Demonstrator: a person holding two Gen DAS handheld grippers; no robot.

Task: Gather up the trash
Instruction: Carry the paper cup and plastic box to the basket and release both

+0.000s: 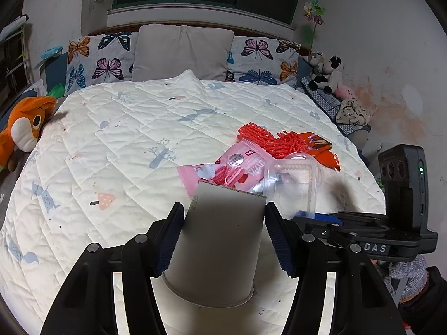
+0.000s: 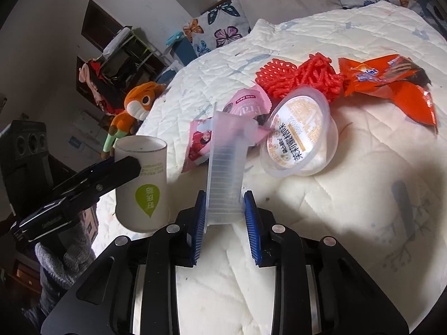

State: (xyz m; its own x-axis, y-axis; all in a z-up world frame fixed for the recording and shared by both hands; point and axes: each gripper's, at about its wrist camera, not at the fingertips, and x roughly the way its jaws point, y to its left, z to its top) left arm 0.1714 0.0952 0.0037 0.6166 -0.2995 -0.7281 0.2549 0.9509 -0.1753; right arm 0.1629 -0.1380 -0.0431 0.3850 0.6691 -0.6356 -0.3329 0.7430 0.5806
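While the left gripper (image 1: 223, 240) clamps the paper cup (image 1: 215, 245) upright as a bin, the right gripper (image 2: 225, 215) pinches a ribbed clear tray (image 2: 225, 167). Remaining wrappers (image 2: 385, 83) and pudding tub (image 2: 299, 136) lie at one o'clock on the quilt (image 2: 363, 195).

Left hand-held gripper (image 1: 225, 217) clamped half-wide; right hand-held gripper (image 2: 225, 203) pinched narrow.
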